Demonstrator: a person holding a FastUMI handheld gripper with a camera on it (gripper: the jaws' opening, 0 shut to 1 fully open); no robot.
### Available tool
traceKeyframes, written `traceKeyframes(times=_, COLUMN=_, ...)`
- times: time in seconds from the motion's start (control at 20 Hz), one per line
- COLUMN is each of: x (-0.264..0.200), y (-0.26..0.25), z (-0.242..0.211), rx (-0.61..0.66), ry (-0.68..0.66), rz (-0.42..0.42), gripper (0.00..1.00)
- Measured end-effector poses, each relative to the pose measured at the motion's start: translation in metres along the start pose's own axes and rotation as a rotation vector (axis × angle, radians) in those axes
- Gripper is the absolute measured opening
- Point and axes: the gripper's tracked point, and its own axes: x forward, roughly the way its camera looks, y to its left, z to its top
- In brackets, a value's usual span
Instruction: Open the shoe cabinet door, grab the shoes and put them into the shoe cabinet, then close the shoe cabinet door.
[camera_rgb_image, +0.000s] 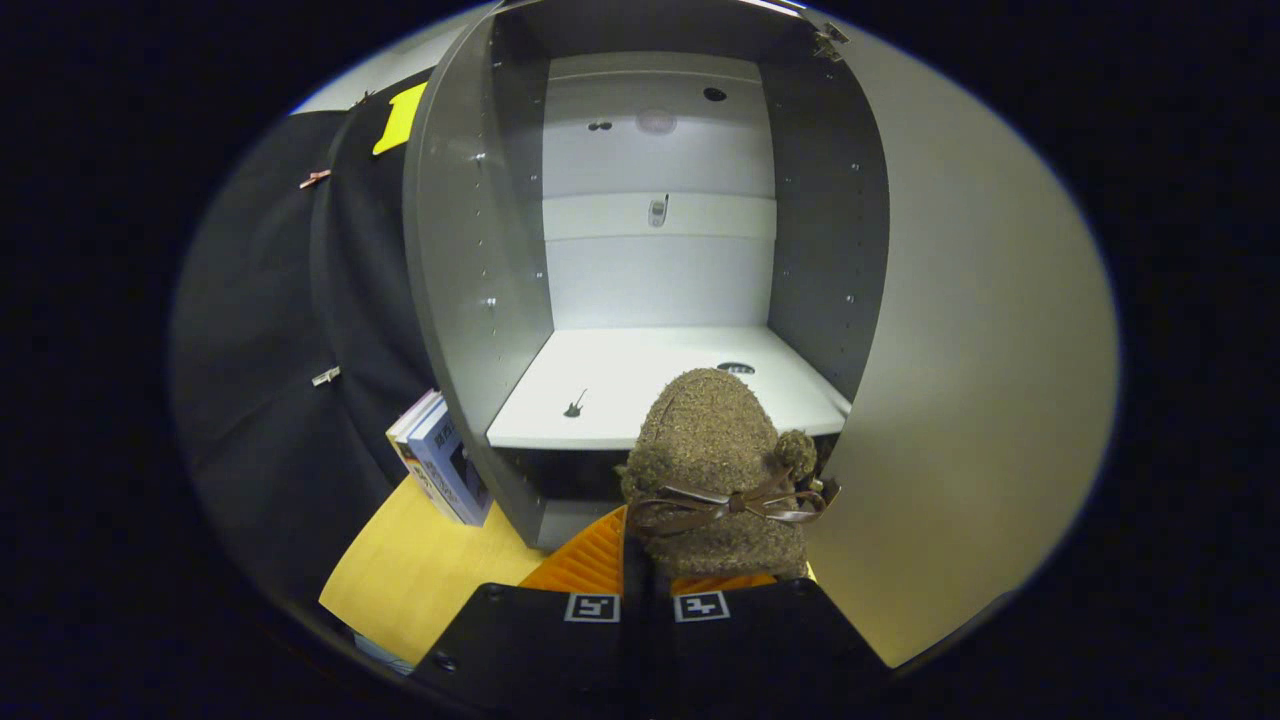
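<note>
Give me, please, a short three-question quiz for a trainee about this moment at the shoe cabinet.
1. True or false: the cabinet door is shut.
2. What does the gripper hold? A) a book B) a fuzzy brown shoe C) nothing
3. Fill in: the shoe's toe points toward the white ____.

Key: 1 false, the door stands open; 2 B, both fingers press on it; 3 shelf.

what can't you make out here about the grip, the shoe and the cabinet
- Gripper, gripper view: the fuzzy brown shoe covers the fingertips, so the grip is unclear.
- The shoe's sole and heel: hidden by its own upper.
- Shoe cabinet below the white shelf: dark and blocked by the shoe.
- Open door: cut off by the edge.
</note>
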Motion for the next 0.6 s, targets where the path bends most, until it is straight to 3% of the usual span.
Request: traceKeyframes(times=0.6, x=0.073, y=0.003, z=0.104, rx=0.002, ry=-0.005, rz=0.018, gripper=0.05)
